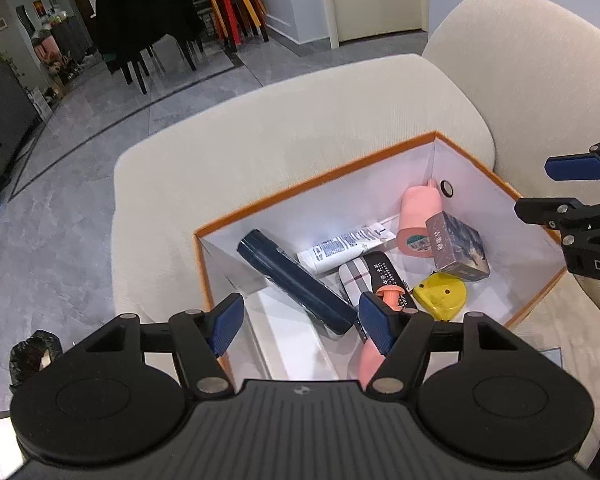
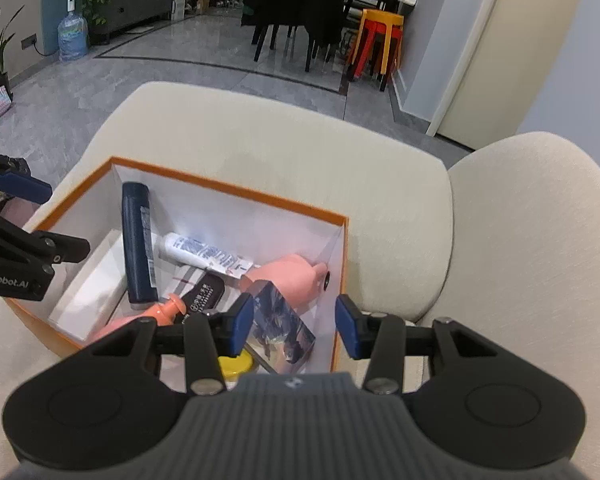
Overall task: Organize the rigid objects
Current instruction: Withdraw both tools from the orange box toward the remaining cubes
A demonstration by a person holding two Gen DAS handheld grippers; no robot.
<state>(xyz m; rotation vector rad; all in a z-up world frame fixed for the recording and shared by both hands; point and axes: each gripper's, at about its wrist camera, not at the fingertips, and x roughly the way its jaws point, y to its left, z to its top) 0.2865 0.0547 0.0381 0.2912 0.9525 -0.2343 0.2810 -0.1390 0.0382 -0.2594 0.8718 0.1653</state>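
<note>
Left wrist view shows the cream sofa [image 1: 300,128] carrying the orange box [image 1: 312,182], which already holds the dark blue bottle [image 1: 296,280], the white tube [image 1: 340,250], the pink bottle [image 1: 418,216], the patterned small box [image 1: 458,248] and the yellow tape measure [image 1: 440,295]. Both the left claw [image 1: 300,322] and the right claw [image 2: 294,324] are apart and empty (nothing between the fingers), so the sorting seems nearly finished, I think

We see our left black plastic two-finger gripper [image 1: 300,322] and its right twin [image 2: 295,326] — ribbed blue pads, silver pivot screws, grey ridged housings, white lettering.
</note>
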